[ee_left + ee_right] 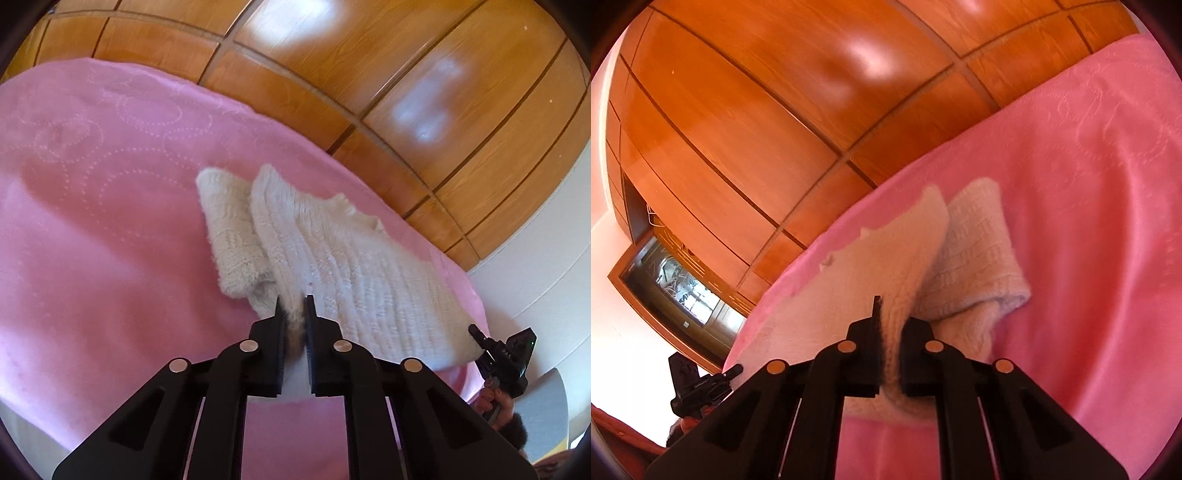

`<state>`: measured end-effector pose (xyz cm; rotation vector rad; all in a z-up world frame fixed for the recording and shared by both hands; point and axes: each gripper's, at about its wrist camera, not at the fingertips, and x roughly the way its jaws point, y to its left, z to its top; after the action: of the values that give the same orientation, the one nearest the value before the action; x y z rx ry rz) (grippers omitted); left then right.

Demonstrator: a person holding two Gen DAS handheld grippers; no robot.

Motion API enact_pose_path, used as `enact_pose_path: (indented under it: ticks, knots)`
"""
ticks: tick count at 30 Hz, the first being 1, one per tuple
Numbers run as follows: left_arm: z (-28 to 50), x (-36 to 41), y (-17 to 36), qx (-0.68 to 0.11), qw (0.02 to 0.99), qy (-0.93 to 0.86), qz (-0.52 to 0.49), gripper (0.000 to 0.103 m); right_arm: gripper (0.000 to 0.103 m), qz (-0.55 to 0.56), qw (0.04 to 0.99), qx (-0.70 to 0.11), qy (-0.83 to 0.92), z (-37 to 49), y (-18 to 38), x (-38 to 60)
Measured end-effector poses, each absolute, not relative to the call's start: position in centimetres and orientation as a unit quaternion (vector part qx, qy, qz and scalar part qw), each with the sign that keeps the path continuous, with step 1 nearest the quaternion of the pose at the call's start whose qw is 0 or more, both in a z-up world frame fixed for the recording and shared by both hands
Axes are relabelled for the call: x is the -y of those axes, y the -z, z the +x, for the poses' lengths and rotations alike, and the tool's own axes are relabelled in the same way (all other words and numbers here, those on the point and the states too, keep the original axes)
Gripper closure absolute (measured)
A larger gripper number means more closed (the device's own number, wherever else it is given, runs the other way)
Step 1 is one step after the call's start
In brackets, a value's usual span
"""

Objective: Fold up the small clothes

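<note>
Knit sweater [332,251] pinched at its hem by both grippers [294,314] [892,325] may slip if pulled apart unevenly.

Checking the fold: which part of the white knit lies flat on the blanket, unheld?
The folded sleeve, flat on the pink blanket. The body is pinched by the left gripper and the right gripper.

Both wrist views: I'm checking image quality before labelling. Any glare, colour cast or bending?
Left wrist: white glare patches on the wardrobe; its panel lines bow from the fisheye; the sweater is slightly soft. Right wrist: warm reddish cast; the sweater looks pinkish; glare on the wardrobe.
</note>
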<state>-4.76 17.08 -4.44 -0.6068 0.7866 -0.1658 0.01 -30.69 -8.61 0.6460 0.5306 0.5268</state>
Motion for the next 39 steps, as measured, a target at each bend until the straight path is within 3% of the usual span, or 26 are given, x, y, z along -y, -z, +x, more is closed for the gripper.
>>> enact_pose_path:
  ticks: [6, 10, 13, 17, 24, 25, 26, 27, 28, 33, 35, 37, 39]
  knots:
    - [-5.7, -16.2, 7.5, -0.425, 0.869, 0.062, -0.246, 0.098, 0.097, 0.302, 0.879, -0.301, -0.215, 0.3, 11.6, 30.9]
    - [-6.1, -16.2, 8.1, -0.419, 0.871, 0.064, -0.25, 0.098, 0.093, 0.321, 0.882, -0.281, -0.201, 0.3, 13.0, 31.0]
    - [-6.1, -16.5, 8.0, -0.419, 0.868, 0.068, -0.26, 0.098, 0.082, 0.297, 0.891, -0.283, -0.195, 0.3, 12.4, 30.5]
    - [-6.3, -16.8, 7.4, -0.409, 0.87, 0.062, -0.269, 0.098, 0.043, 0.238, 0.928, -0.252, -0.135, -0.6, 9.2, 29.7]
    - [-6.5, -15.6, 2.3, -0.319, 0.926, -0.03, -0.198, 0.098, 0.043, 0.084, 0.963, -0.218, -0.137, 1.1, 3.9, 23.6]
    - [-6.3, -15.5, 1.8, -0.31, 0.929, -0.032, -0.201, 0.096, 0.043, 0.075, 0.962, -0.224, -0.139, 1.8, 3.8, 22.9]
    - [-6.0, -15.3, 1.2, -0.298, 0.932, -0.032, -0.206, 0.084, 0.043, 0.068, 0.96, -0.233, -0.142, 2.9, 3.8, 21.9]
    - [-5.6, -15.1, 0.6, -0.289, 0.934, -0.026, -0.211, 0.066, 0.043, 0.069, 0.957, -0.243, -0.145, 3.7, 3.9, 21.3]
    - [-5.1, -14.6, 0.1, -0.279, 0.936, -0.019, -0.216, 0.058, 0.043, 0.071, 0.954, -0.251, -0.147, 4.2, 4.0, 20.9]
    - [-1.7, -10.9, -0.8, -0.286, 0.938, 0.036, -0.19, 0.055, 0.042, 0.046, 0.944, -0.295, -0.138, 8.6, 5.1, 18.2]
    - [-0.2, -9.2, -0.7, -0.303, 0.935, 0.06, -0.176, 0.054, 0.037, 0.025, 0.942, -0.309, -0.132, 10.2, 6.0, 17.5]
    - [1.5, -7.3, -0.6, -0.315, 0.932, 0.085, -0.161, 0.04, 0.029, 0.023, 0.938, -0.323, -0.127, 11.3, 7.4, 17.6]
    - [2.9, -5.4, -0.4, -0.323, 0.93, 0.104, -0.144, 0.038, 0.027, 0.043, 0.939, -0.312, -0.139, 11.7, 8.3, 18.1]
